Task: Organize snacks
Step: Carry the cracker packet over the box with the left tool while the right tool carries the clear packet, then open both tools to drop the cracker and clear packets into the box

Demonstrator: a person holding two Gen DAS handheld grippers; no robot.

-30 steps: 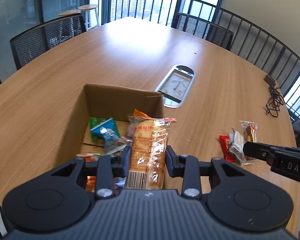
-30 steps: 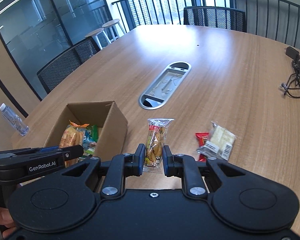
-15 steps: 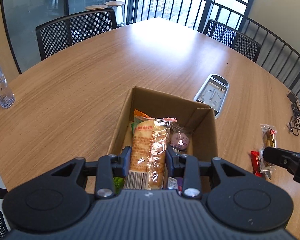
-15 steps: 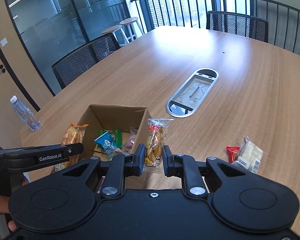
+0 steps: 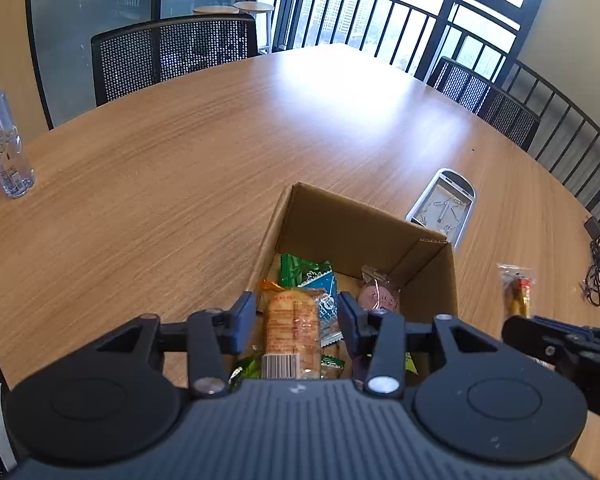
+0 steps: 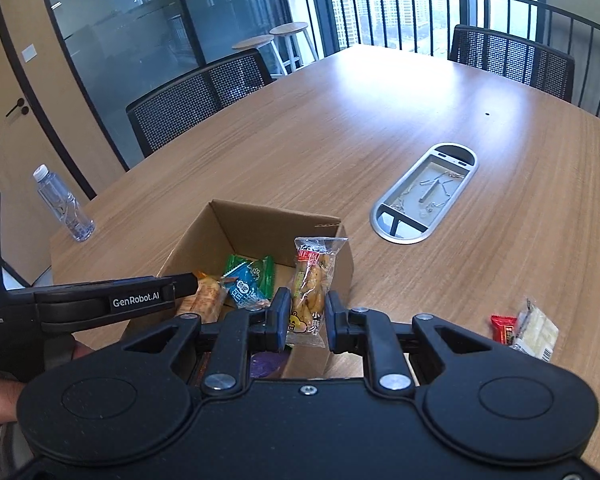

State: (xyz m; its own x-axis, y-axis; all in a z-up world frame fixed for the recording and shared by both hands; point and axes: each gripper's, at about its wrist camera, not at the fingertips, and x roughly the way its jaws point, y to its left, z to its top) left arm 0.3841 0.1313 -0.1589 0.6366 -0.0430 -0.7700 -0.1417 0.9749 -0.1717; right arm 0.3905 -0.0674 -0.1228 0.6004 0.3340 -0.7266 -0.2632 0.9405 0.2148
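Observation:
A cardboard box [image 5: 364,224] stands open on the wooden table, with several snack packets inside. My left gripper [image 5: 296,320] hovers over the box's near end and its jaws are opening. An orange cake packet [image 5: 292,332] lies between them, with a gap at each pad, resting on the snacks in the box. My right gripper [image 6: 306,312] is shut on a clear packet of yellow snacks [image 6: 312,276], held upright over the right wall of the box [image 6: 260,220]. In the left wrist view that packet [image 5: 516,288] hangs at the right, beyond the box.
A red packet [image 6: 504,328] and a pale packet [image 6: 536,332] lie on the table right of the box. A water bottle [image 6: 64,208] stands at the left edge. Beyond the box are a metal cable tray [image 6: 424,200] and a black cable [image 5: 598,268]. Mesh chairs ring the table.
The left jaws have spread and let go of the orange cake packet, which now sits lower in the box. The right gripper has carried the yellow snack packet leftward to the box's edge.

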